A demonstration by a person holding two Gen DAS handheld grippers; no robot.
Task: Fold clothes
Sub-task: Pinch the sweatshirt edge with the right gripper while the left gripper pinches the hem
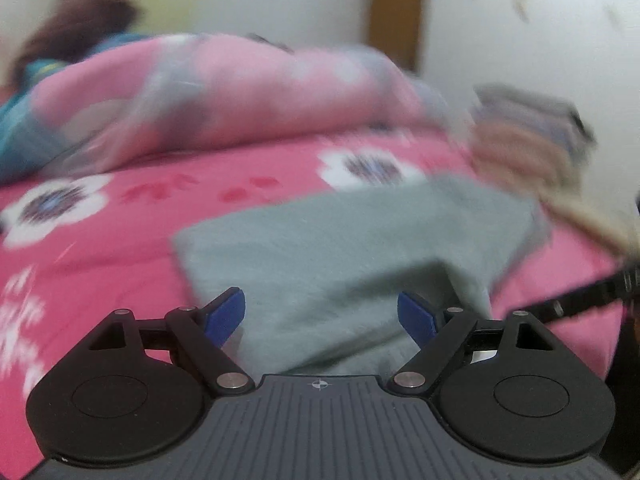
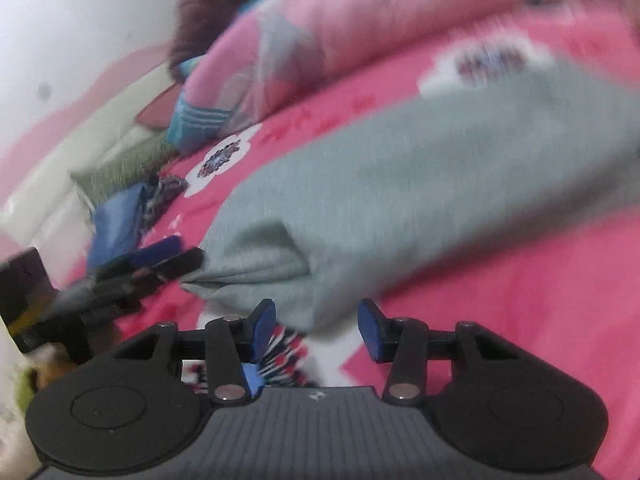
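Splayed grippers (image 1: 321,314) (image 2: 316,330), blurred, seemingly folded garment (image 1: 352,248)

I see a grey-green garment (image 1: 360,248), soft and fuzzy, folded into a thick rectangle and lying flat on the pink flowered bed (image 1: 120,240).

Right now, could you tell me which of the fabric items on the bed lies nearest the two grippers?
The grey-green garment, lying flat on the pink floral bedspread. Both open grippers, left gripper and right gripper, point at it; the pink quilt is bunched farther back.

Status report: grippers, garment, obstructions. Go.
Left gripper open, right gripper open, nothing held. Grey garment partly folded on pink bedsheet. Quilt behind, no obstruction.
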